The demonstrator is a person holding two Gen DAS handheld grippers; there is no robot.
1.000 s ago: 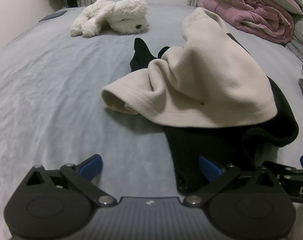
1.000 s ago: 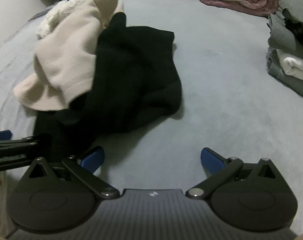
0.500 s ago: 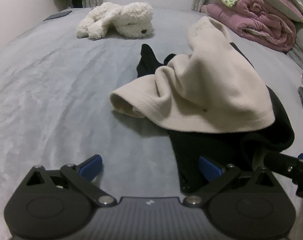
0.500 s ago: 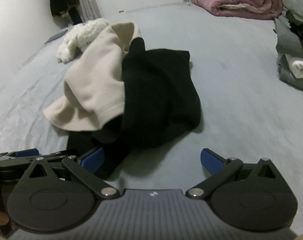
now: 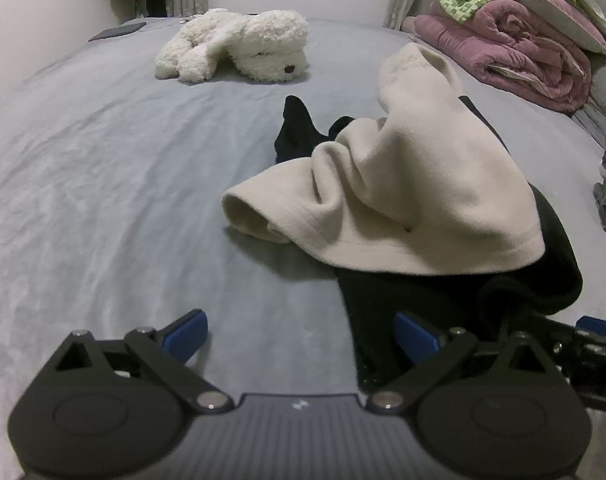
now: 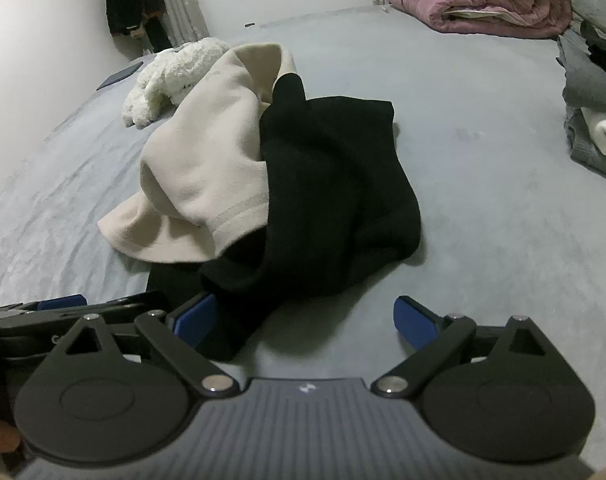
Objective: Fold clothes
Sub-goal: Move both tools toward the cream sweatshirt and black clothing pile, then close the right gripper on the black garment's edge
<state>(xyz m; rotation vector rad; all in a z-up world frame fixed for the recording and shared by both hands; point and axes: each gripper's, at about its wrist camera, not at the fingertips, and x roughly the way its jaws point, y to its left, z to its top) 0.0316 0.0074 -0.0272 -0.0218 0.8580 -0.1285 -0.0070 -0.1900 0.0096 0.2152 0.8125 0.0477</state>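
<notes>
A cream fleece garment [image 5: 415, 200] lies crumpled on top of a black garment [image 5: 403, 304] in the middle of the grey bed [image 5: 103, 184]. My left gripper [image 5: 301, 334] is open just in front of the pile, its right fingertip [image 5: 417, 336] at the black garment's near edge. In the right wrist view the same cream fleece [image 6: 207, 160] and black garment [image 6: 335, 196] lie ahead. My right gripper [image 6: 305, 318] has its jaws wide and closing; the black hem lies beside its left pad [image 6: 195, 316], and neither pad presses on it.
A white plush dog [image 5: 239, 44] lies at the far side of the bed. Rolled pink and green bedding [image 5: 523, 40] is stacked far right. Folded grey and white clothes [image 6: 591, 120] sit at the right edge. A dark coat [image 6: 131, 0] hangs on the far wall.
Both views have tilted up a little, showing more of the far wall. The right gripper has swung left, bringing the black hem next to its left pad. The clothes have not moved.
</notes>
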